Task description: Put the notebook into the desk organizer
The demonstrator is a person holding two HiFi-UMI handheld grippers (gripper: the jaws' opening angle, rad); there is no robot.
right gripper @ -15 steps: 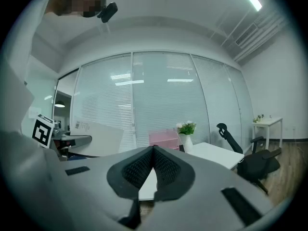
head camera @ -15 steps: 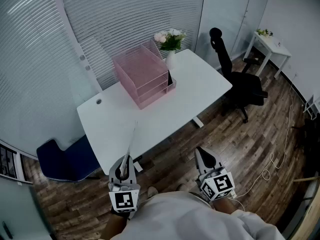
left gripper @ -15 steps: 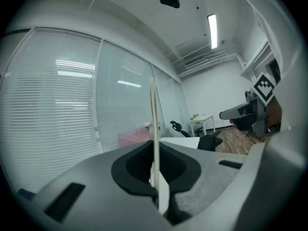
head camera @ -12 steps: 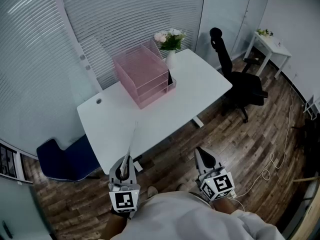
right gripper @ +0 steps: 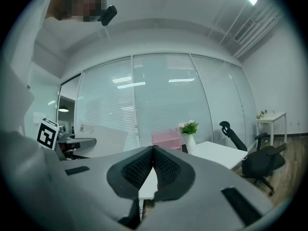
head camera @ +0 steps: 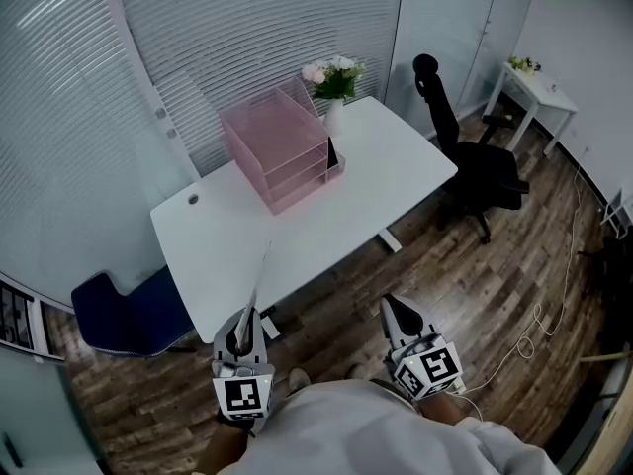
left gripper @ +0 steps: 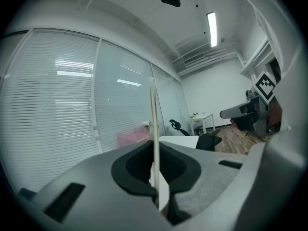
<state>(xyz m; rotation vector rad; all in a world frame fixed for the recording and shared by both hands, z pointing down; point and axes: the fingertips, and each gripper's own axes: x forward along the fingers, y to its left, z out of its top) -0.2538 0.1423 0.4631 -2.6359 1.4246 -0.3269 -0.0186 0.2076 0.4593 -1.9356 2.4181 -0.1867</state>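
The white desk (head camera: 297,228) stands ahead of both grippers, its near edge close beyond their tips. A black office chair (head camera: 477,164) sits well ahead and to the right of the right gripper (head camera: 394,308), off the desk's right end. A blue chair (head camera: 129,315) sits just to the left of the left gripper (head camera: 244,317), at the desk's near left corner.

The pink desk organizer (head camera: 279,148) stands on the far side of the desk. It is well ahead of the left gripper and a little to its right, and ahead and to the left of the right gripper. A vase of flowers (head camera: 335,87) is just beside the organizer's right end.

The notebook (head camera: 259,277) is clamped in the left gripper. It stands on edge and reaches forward from the jaws over the desk's near edge, well apart from the organizer. In the left gripper view it shows as a thin white upright line, and the jaws are closed tight against both its faces.

The right gripper's jaws are pressed together with nothing between them. It is held level beside the left gripper, short of the desk.
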